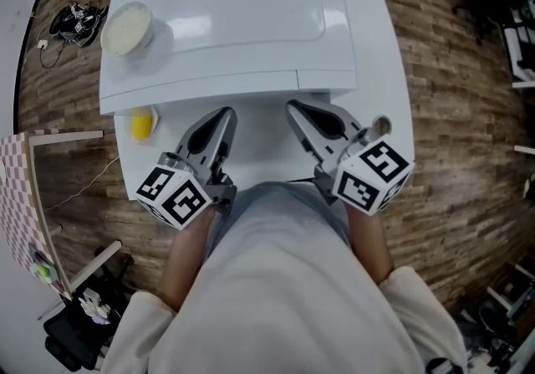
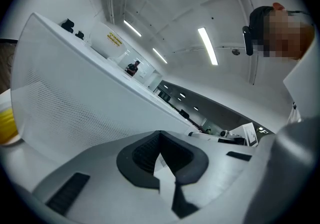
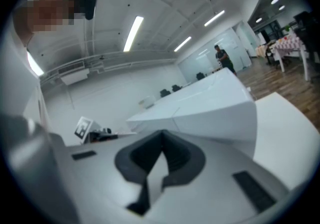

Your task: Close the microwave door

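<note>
— Largest item first?
— White table [image 1: 378,46] on a wood-plank floor. A white microwave [image 1: 234,21] stands on it and takes up most of the far and left part.

— And its door?
— The microwave door [image 1: 201,89] faces the person. From above, only its top edge shows, in line with the panel on its right; it looks shut against the body.

— The two tools?
— The left gripper [image 1: 224,115] is held low, near the person's body, its tip pointing at the door but not touching it. Its jaws are pressed together with nothing between them. The right gripper [image 1: 294,106] is beside it, also short of the door. Its jaws are likewise closed on nothing.

— Smaller things?
— A white bowl [image 1: 127,28] with pale contents sits on the microwave's top, at the far left corner. A yellow object [image 1: 142,124] is on the table just below the microwave's near left corner. A small round object [image 1: 380,125] is on the table beside the right gripper; I cannot tell what it is.
</note>
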